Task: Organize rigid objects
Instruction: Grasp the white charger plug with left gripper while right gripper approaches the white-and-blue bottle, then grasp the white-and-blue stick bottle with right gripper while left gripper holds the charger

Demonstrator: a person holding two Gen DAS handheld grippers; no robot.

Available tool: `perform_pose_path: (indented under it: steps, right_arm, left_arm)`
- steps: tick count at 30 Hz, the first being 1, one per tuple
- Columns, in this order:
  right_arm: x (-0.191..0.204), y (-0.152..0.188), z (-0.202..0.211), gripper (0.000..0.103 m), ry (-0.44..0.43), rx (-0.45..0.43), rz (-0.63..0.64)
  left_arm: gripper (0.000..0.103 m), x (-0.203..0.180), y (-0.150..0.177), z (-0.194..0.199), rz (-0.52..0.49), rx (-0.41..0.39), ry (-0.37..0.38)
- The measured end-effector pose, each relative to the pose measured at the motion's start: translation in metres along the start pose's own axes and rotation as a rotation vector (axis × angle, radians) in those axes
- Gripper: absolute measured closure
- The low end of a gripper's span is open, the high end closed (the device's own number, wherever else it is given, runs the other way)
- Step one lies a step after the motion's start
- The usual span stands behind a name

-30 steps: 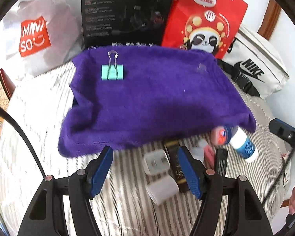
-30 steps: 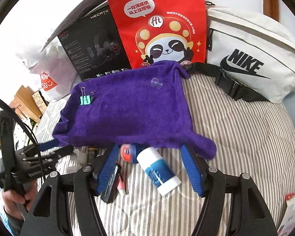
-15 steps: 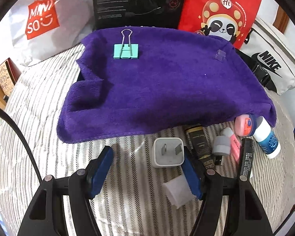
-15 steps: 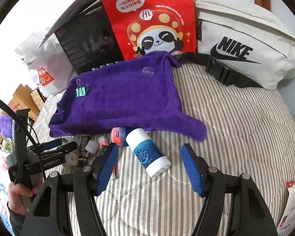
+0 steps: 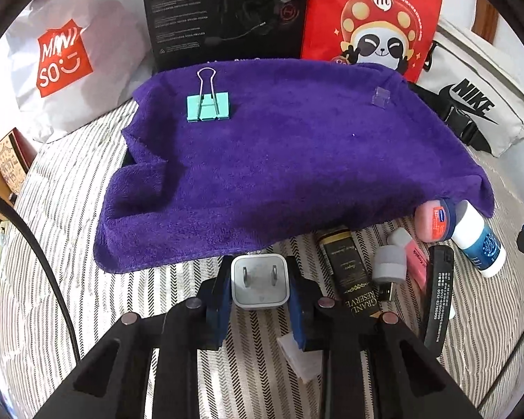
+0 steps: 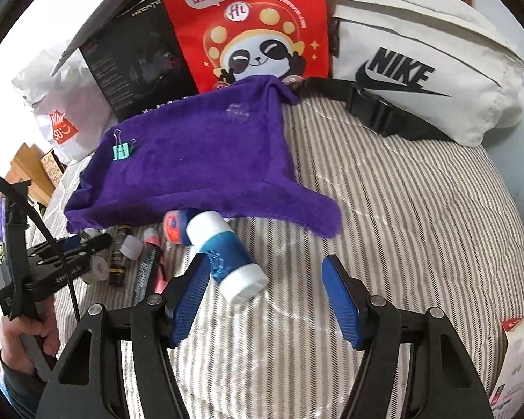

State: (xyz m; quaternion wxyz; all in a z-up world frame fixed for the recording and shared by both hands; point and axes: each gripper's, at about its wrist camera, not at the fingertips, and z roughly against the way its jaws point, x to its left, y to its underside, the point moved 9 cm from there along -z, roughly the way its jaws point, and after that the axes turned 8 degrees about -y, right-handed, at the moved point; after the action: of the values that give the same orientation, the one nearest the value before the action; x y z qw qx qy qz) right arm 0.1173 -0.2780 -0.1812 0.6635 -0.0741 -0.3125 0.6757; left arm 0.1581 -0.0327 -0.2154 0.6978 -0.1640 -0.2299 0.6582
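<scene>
My left gripper (image 5: pixel 259 279) is closing on a white charger plug (image 5: pixel 259 288), and its blue pads press both sides of the plug, just in front of the purple towel (image 5: pixel 279 160). A teal binder clip (image 5: pixel 209 106) and a small clear piece (image 5: pixel 381 96) lie on the towel. My right gripper (image 6: pixel 267 279) stands open over a white-and-blue bottle (image 6: pixel 227 255). The bottle lies on the striped cover between the fingers, against the left one. A red-lidded jar (image 6: pixel 173 227) sits beside the bottle's far end.
Right of the plug lie a black-and-gold tube (image 5: pixel 349 272), a grey-capped stick (image 5: pixel 387 265), a pink item (image 5: pixel 417 262) and a black bar (image 5: pixel 438 296). A Miniso bag (image 5: pixel 63 59), black box (image 5: pixel 223 10), red panda bag (image 5: pixel 373 17) and Nike bag (image 6: pixel 419 70) line the back.
The left jaws have gone from wide open to closed on the charger plug. The right gripper has come down closer to the white-and-blue bottle, still open.
</scene>
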Motion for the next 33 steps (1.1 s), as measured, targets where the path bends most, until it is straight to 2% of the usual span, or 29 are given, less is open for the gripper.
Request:
perform_pose_path:
  steps: [2, 7, 12, 18, 22, 28, 33]
  right_arm:
    - [-0.005, 0.002, -0.001, 0.037, 0.009, 0.001, 0.0]
    - [-0.007, 0.009, -0.007, 0.037, 0.006, 0.017, 0.023]
    - [0.003, 0.02, -0.014, 0.037, -0.018, 0.032, 0.08]
    - [0.0, 0.031, -0.022, 0.037, -0.016, 0.058, 0.104]
    - [0.01, 0.026, -0.031, 0.037, -0.073, 0.051, 0.105]
    - [0.022, 0.011, -0.048, 0.038, -0.044, 0.034, 0.19]
    - [0.031, 0.005, -0.059, 0.05, -0.026, 0.019, 0.259]
  left_arm:
    - [0.077, 0.004, 0.001, 0.001, 0.011, -0.012, 0.021]
    - [0.076, 0.014, 0.002, 0.0, 0.017, -0.039, 0.013]
    - [0.076, 0.008, 0.004, 0.002, -0.036, -0.099, -0.044]
    - [0.077, 0.013, 0.004, 0.002, -0.005, -0.115, -0.016]
    - [0.076, 0.011, 0.003, 0.002, -0.009, -0.117, -0.022]
    - [0.077, 0.011, 0.004, 0.002, -0.003, -0.116, -0.014]
    - [0.077, 0.011, 0.004, 0.002, -0.001, -0.118, -0.011]
